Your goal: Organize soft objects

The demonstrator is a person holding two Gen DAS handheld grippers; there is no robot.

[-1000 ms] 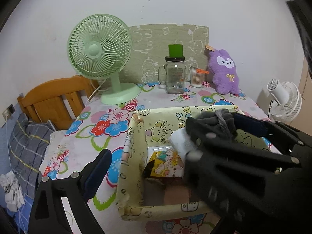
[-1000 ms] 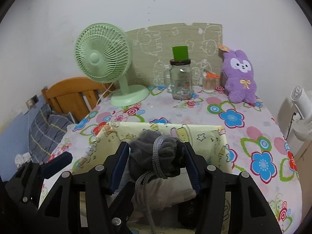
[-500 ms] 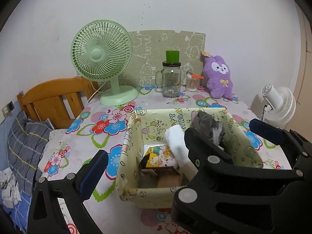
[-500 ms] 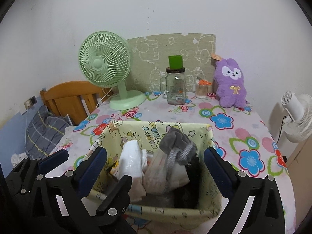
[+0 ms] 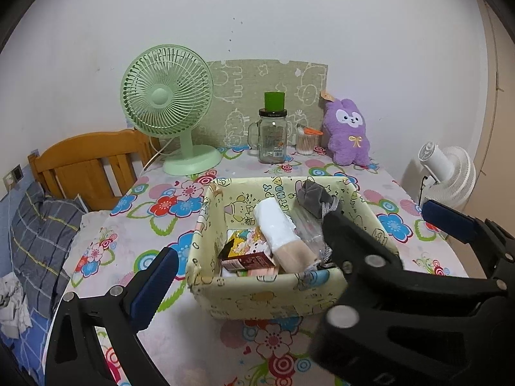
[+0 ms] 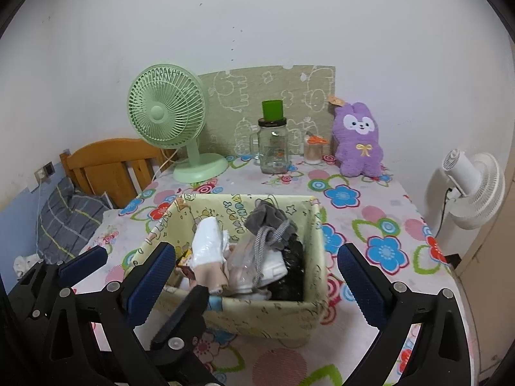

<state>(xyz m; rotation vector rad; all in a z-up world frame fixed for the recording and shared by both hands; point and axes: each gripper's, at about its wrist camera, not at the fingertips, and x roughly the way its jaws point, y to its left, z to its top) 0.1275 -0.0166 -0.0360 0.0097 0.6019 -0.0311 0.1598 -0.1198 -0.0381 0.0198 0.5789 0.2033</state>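
A yellow cartoon-print fabric box (image 5: 264,296) (image 6: 254,315) stands on the floral tablecloth. In it lie a grey drawstring pouch (image 5: 315,194) (image 6: 267,222), a white roll (image 5: 275,225) (image 6: 209,238), small printed cartons (image 5: 248,254) and black plastic (image 6: 291,267). My right gripper (image 6: 257,270) is open and empty, held back above the box's near side. My left gripper (image 5: 299,244) is open and empty, its fingers wide on either side of the box. A purple plush rabbit (image 5: 347,132) (image 6: 359,140) sits at the table's back right.
A green desk fan (image 5: 170,106) (image 6: 170,119) stands at the back left. A glass jar with a green cup on top (image 5: 272,135) (image 6: 273,144) and a cotton-swab jar (image 5: 307,141) stand at the back. A white fan (image 6: 473,186) is off the right edge, a wooden headboard (image 5: 93,160) to the left.
My right gripper opened and let the grey pouch go into the box, then drew back. Both grippers have pulled back from the box.
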